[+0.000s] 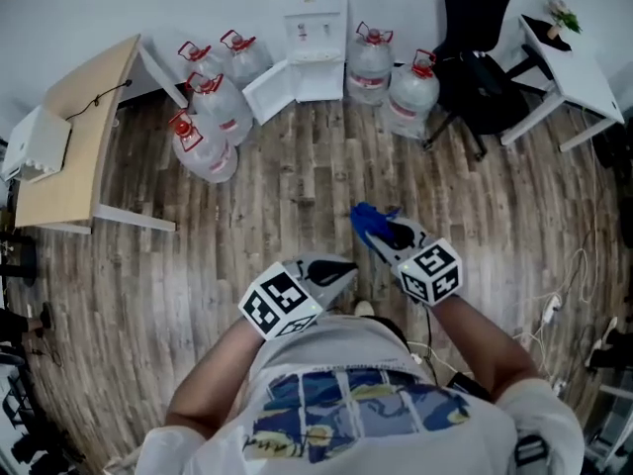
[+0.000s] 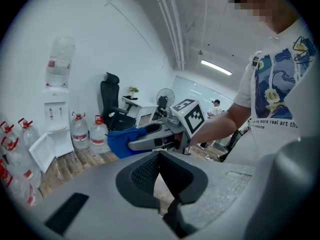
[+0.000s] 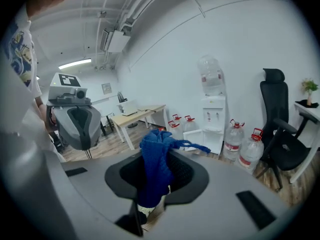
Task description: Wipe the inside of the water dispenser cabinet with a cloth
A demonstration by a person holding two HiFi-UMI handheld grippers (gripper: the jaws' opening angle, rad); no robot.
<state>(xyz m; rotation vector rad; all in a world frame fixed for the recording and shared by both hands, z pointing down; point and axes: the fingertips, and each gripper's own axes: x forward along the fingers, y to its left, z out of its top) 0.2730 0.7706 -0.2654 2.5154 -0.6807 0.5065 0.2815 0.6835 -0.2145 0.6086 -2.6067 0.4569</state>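
The blue cloth [image 3: 156, 164] is clamped between the jaws of the right gripper [image 3: 155, 181], bunched, with its upper end and one loose strand standing above the jaw pads. In the head view the cloth [image 1: 371, 224] is seen at the tip of the right gripper [image 1: 381, 234], held over the wooden floor [image 1: 297, 196] in front of the person.

The water dispenser [image 1: 315, 28] is placed against the far wall, well apart from both grippers. Its lower cabinet [image 1: 318, 79] is exposed, the cabinet door [image 1: 269, 92] being swung open to the left. An inverted bottle is seen on top of the dispenser [image 3: 212, 116] in the right gripper view.

The left gripper [image 2: 161, 179] is held with its jaws drawn together to a narrow slit; nothing is gripped between them. In the head view the left gripper [image 1: 336, 270] is held just beside the right one, close to the person's body.

Four water bottles [image 1: 213, 107] are grouped on the floor left of the dispenser and two more [image 1: 391, 77] to its right. A black office chair [image 1: 475, 57] is placed beside those two, with a white desk [image 1: 574, 62] further right. A wooden table [image 1: 84, 132] is noted at the far left.
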